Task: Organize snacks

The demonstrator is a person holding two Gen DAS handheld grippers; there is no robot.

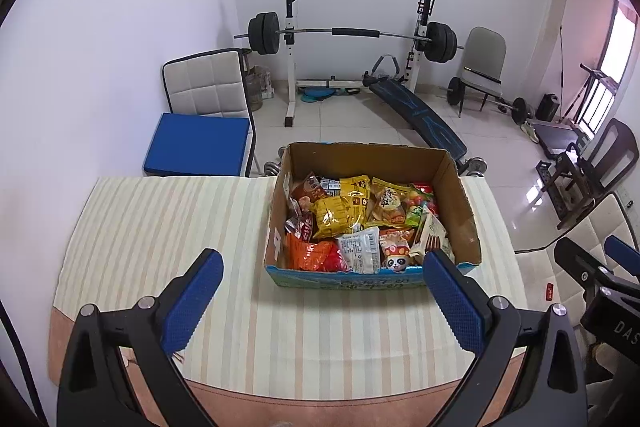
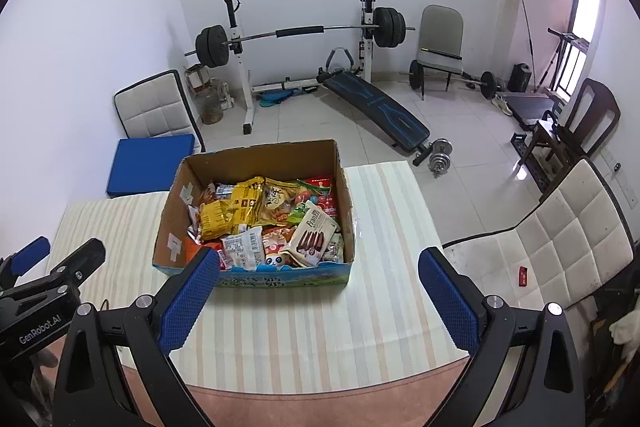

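Left wrist view: the left tongs [image 1: 322, 293] hang spread and empty above the striped surface [image 1: 160, 227]; ahead stands an open cardboard box [image 1: 464, 203] heaped with bright snack packets [image 1: 340, 213]

Right wrist view: the right tongs [image 2: 318, 291] gape empty too, the box [image 2: 172, 223] left of centre, a chocolate-biscuit pack [image 2: 312, 237] on top

Left black two-finger gripper [image 1: 323, 303]: matte black angular arms w/ triangular cutouts, round silver screws at pivots, blue textured rubber pads [image 1: 193, 301] on inner faces. Seen from right cam, white "GenRobot.AI" lettering on housing. Right black two-finger gripper [image 2: 319, 303]: same build, same blue dimpled pads [image 2: 450, 301], silver screw heads; from left cam, white "DAS" partly visible on body.
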